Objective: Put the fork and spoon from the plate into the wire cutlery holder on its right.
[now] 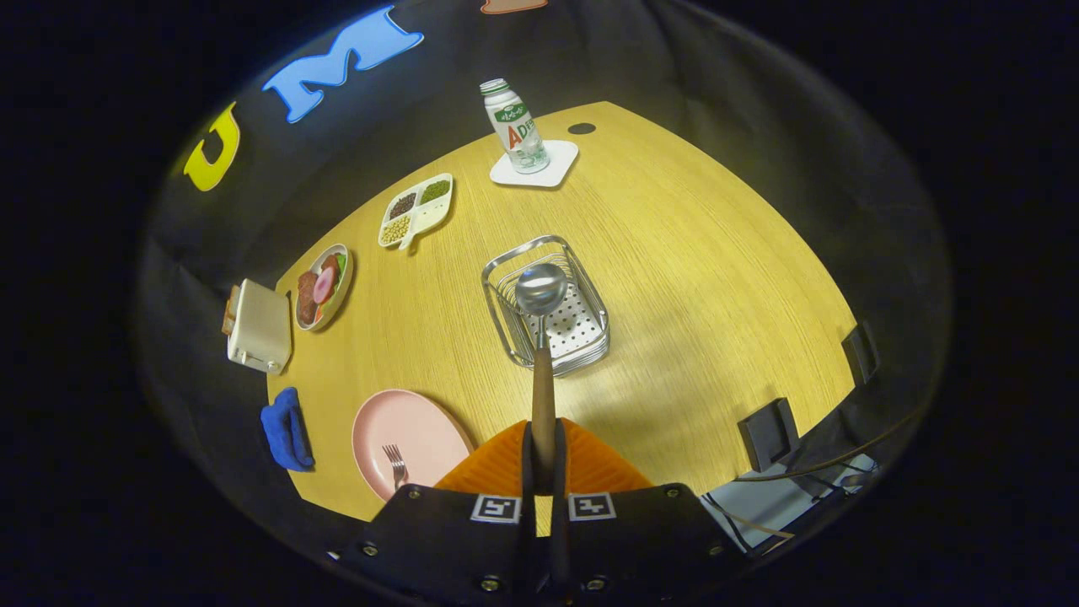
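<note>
My gripper (544,447) is shut on the wooden handle of the spoon (541,291). The spoon points straight ahead, and its metal bowl hangs over the wire cutlery holder (506,324). The holder is a chrome wire basket with a perforated floor, standing on the yellow table beyond my fingers. The pink plate (421,426) lies to the left of my fingers, close to the table's near edge. The fork (395,464) rests on the plate, tines pointing away from me.
A bottle (514,126) stands on a white coaster (552,169) at the far side. A divided dish of beans (416,211), a plate of food (323,287), a toaster (257,327) and a blue cloth (287,428) line the table's left edge. Black clamps (769,434) sit at the right edge.
</note>
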Demonstrator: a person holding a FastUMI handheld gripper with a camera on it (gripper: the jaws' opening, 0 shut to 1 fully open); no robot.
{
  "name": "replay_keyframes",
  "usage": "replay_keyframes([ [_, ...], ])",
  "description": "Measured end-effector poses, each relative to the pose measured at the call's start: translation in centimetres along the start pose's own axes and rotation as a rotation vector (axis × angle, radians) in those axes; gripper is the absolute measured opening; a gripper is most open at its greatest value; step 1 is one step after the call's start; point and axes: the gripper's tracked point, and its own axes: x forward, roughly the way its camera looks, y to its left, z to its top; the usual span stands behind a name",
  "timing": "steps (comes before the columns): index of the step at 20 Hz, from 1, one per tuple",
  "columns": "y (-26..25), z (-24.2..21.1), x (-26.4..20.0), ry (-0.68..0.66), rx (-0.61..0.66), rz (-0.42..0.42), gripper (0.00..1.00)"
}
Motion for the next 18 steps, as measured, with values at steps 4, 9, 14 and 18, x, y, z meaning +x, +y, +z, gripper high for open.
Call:
replay_keyframes([
  [4,0.5,1.5,-0.4,-0.031,0.027,0.027,0.11],
  [9,0.3,3.1,-1.6,-0.095,0.031,0.037,0.26],
  [14,0.3,2.5,-2.3,-0.106,0.029,0.046,0.36],
  [18,1.4,1.8,-2.7,-0.113,0.020,0.077,0.36],
])
